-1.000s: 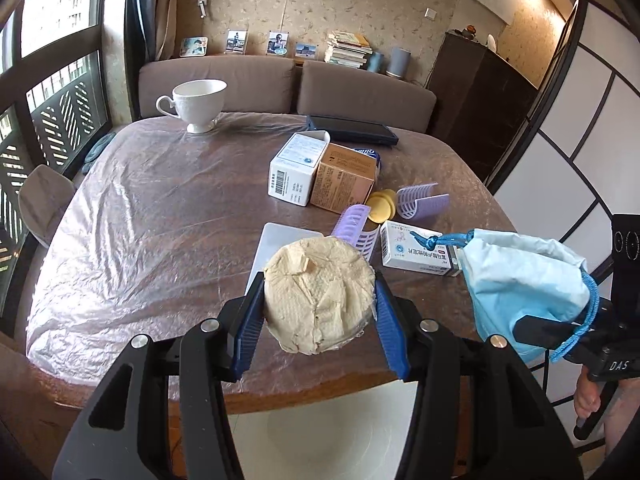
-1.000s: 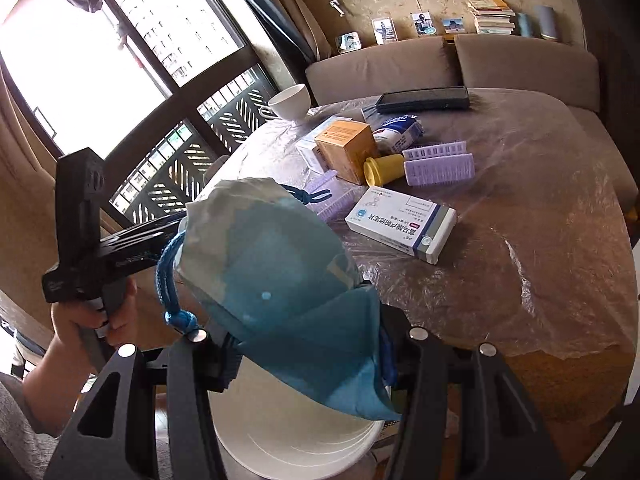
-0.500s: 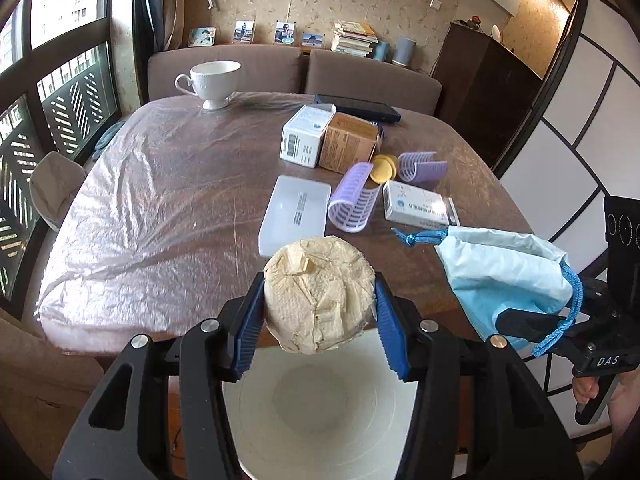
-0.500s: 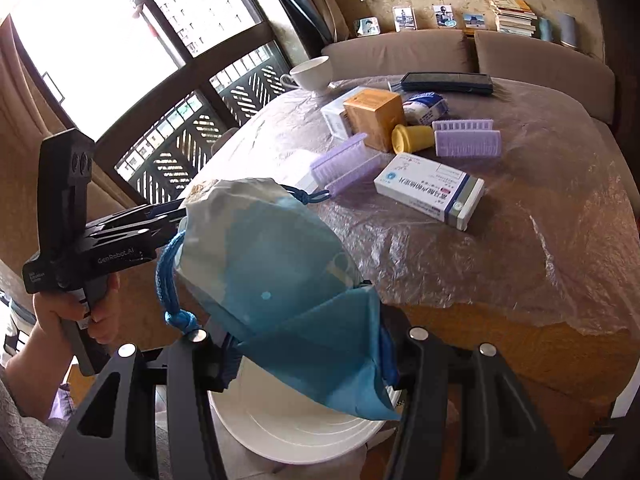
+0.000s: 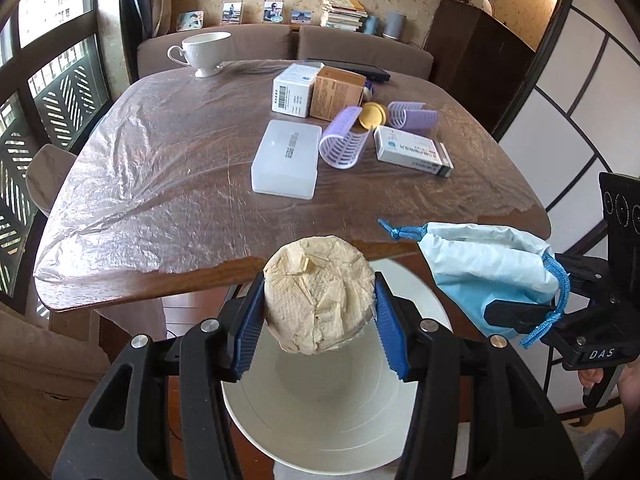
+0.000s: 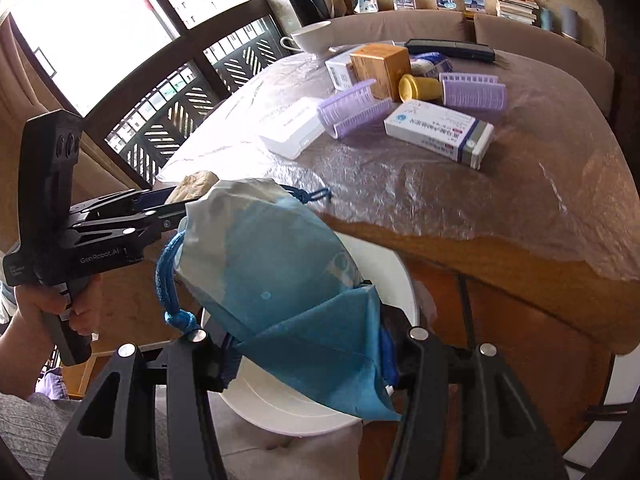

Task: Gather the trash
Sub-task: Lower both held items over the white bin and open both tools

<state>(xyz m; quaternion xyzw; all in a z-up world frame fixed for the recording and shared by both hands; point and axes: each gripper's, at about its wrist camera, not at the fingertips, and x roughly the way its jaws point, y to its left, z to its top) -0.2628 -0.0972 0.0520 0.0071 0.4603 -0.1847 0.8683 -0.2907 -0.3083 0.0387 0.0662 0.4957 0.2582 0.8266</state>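
Note:
My left gripper (image 5: pixel 319 312) is shut on a crumpled beige paper wad (image 5: pixel 318 292), gripped between its blue pads. Directly beneath it sits a round white bin (image 5: pixel 320 412), just off the table's near edge. My right gripper (image 6: pixel 308 344) is shut on a light blue drawstring pouch (image 6: pixel 280 272), which hangs over the same white bin (image 6: pixel 288 404). In the left wrist view the blue pouch (image 5: pixel 488 264) and the right gripper holding it appear at the right. In the right wrist view the left gripper (image 6: pixel 160 208) shows at the left with the paper wad (image 6: pixel 196 182) peeking out.
On the plastic-covered wooden table (image 5: pixel 160 184) lie a white flat case (image 5: pixel 286 160), purple hair rollers (image 5: pixel 344 140), a medicine box (image 5: pixel 414 152), a brown carton (image 5: pixel 336 92), a white carton (image 5: pixel 292 88), a yellow cap (image 5: pixel 372 114) and a teacup (image 5: pixel 204 52). A person's hand (image 6: pixel 76 312) grips the left handle.
Both grippers have drawn back from over the table to beyond its near edge and sunk a little. The white bin has come into fuller view beneath them. Both grips are unchanged.

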